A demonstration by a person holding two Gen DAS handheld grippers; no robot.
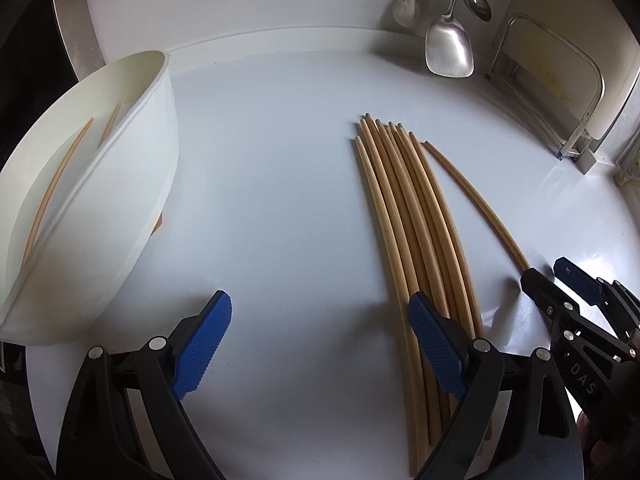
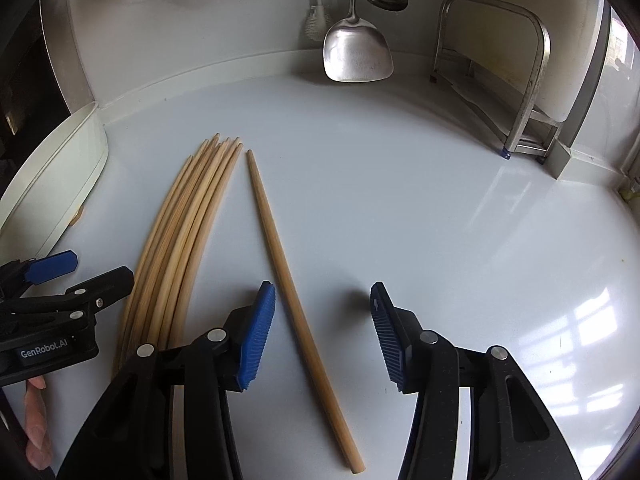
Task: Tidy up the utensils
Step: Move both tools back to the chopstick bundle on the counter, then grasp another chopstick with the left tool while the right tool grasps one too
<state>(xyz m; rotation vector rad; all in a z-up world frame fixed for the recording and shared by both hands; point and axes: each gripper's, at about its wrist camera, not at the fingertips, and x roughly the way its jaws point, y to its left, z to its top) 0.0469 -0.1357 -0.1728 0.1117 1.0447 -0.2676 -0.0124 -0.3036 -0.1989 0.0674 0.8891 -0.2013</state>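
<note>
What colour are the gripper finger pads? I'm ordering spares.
Blue, with a ribbed texture, on the right gripper pads; clearest in the right wrist view.

A bundle of chopsticks [image 1: 404, 208] lay flat on the white counter, pale wooden sticks pressed side by side and partly overlapping, their narrow tips pointing toward the back wall and fanning slightly apart there. One single chopstick [image 2: 280, 256] lay by itself just to the right of the bundle, not touching it, its tip close to the bundle's tips and its thicker end angled away toward the right. To the left stood a white plastic container [image 1: 132, 184] with a long divider wall inside; two more chopsticks [image 1: 60, 172] rested in it, lying lengthwise along the divider and the container's bottom.
</note>
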